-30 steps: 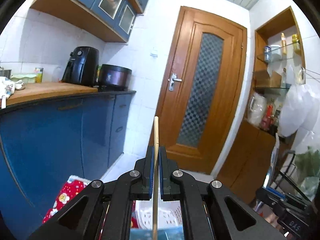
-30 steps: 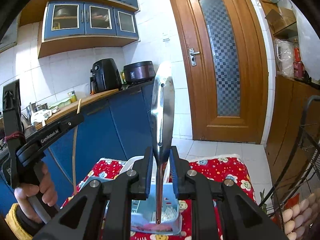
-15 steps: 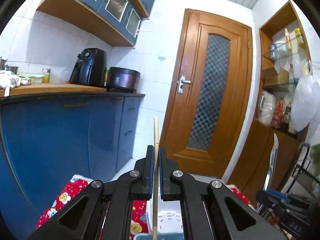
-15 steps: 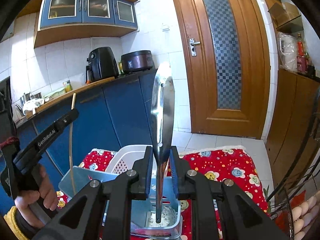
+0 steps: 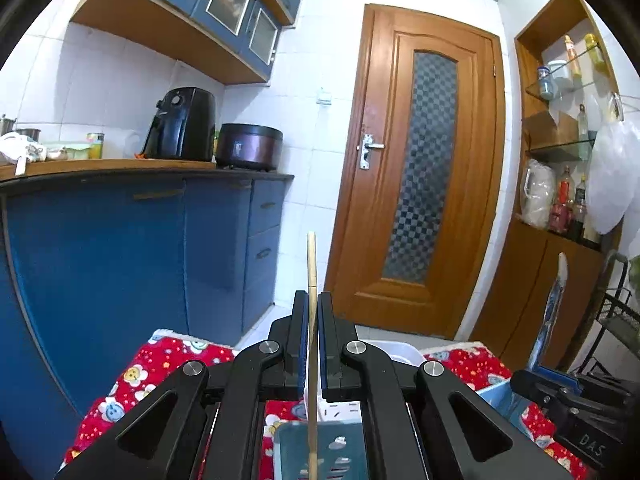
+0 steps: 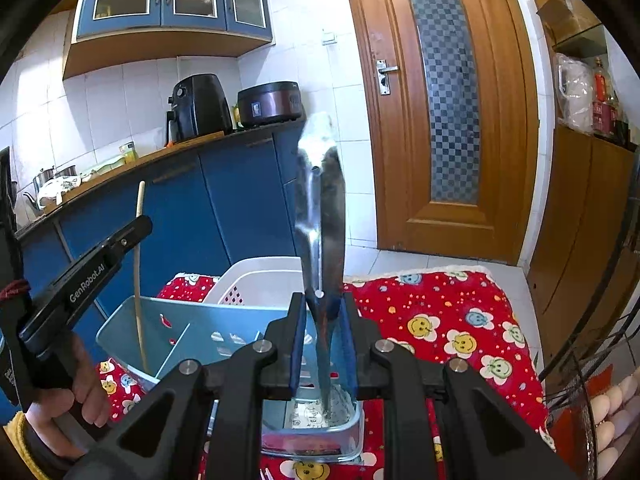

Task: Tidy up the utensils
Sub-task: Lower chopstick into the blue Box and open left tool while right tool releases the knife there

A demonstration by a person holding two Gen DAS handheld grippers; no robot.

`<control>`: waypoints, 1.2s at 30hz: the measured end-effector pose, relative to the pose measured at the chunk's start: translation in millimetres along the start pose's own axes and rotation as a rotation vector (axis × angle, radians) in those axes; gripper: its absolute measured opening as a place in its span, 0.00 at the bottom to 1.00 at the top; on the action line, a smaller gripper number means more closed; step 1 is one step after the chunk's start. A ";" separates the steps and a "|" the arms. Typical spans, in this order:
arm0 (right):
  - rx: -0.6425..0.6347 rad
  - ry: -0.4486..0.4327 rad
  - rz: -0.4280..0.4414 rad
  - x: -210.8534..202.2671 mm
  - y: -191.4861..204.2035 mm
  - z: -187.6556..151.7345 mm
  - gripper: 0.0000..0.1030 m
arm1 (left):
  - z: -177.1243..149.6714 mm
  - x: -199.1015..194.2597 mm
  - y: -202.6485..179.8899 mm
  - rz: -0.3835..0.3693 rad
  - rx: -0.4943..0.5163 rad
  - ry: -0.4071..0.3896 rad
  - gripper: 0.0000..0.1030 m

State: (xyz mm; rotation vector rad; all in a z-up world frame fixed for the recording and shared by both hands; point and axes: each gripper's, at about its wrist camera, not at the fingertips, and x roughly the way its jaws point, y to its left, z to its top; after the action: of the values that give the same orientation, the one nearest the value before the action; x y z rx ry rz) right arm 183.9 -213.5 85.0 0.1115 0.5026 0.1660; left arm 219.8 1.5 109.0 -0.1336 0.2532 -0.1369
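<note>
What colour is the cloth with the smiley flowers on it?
The cloth is bright red with yellow, blue and white smiley flowers, best seen in the right wrist view.

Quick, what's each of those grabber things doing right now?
Left gripper: closed on a wooden chopstick, upright over the blue basket.
Right gripper: closed on a metal knife, blade pointing up.

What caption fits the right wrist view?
Right gripper lowers a shiny metal spoon into the light-blue plastic utensil caddy, beside a wooden chopstick.
</note>
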 end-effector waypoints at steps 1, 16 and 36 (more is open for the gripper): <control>0.005 0.003 0.002 -0.1 -0.4 -0.6 0.19 | -0.2 -0.4 -0.5 0.001 0.003 0.004 0.04; 0.030 -0.026 0.046 -24.7 2.1 1.6 0.39 | -1.5 -16.1 3.6 -0.014 -0.006 0.105 0.35; 0.043 -0.015 0.051 -87.4 0.4 -9.6 0.44 | 6.2 -86.0 9.7 -0.040 -0.006 0.186 0.37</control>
State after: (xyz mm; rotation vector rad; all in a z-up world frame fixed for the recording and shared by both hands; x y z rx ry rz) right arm 103.8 -228.7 117.8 0.1679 0.4887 0.2040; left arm 140.1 24.7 134.1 -0.1320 0.4362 -0.1886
